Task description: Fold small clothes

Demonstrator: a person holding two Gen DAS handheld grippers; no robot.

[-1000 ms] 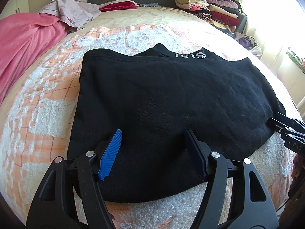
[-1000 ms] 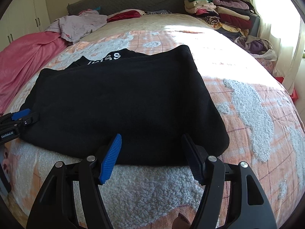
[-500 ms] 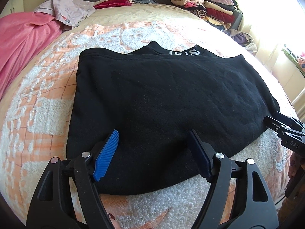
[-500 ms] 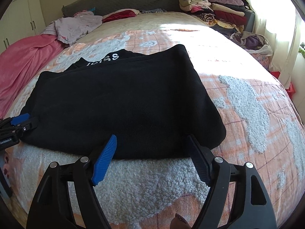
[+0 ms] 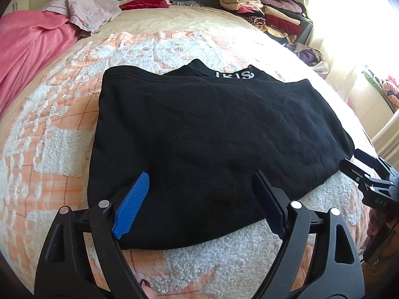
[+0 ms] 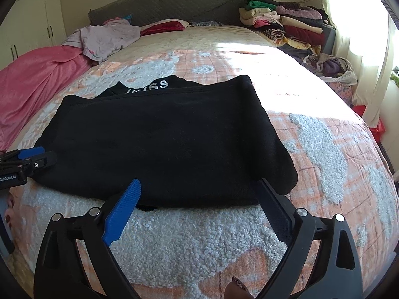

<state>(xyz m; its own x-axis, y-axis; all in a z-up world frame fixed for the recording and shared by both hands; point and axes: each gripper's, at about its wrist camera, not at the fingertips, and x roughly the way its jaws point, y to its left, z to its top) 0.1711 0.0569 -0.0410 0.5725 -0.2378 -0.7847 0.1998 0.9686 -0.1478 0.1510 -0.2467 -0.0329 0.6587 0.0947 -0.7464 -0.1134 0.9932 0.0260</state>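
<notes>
The black top [image 5: 212,144] lies folded across the middle of the bed [image 5: 49,129], its white-lettered collar [image 5: 234,74] poking out at the far edge. On the left, the left tongs [image 5: 199,199] stand wide apart over the near hem, gripping nothing; the blue pad [image 5: 131,205] hovers above the cloth, and I can't tell whether it touches. If they close from here they may catch only the top layer, and a lift would peel the fold open instead of carrying it over. The fleecy blanket under the hem could also get pinched along with it and drag.

To the right, the right tongs [image 6: 199,206] are likewise spread and empty, set just short of the hem near the right corner [image 6: 286,182]. That corner looks thick and rounded, so a shallow bite could slip off. If one side lifts before the other, the fold would likely skew.
</notes>
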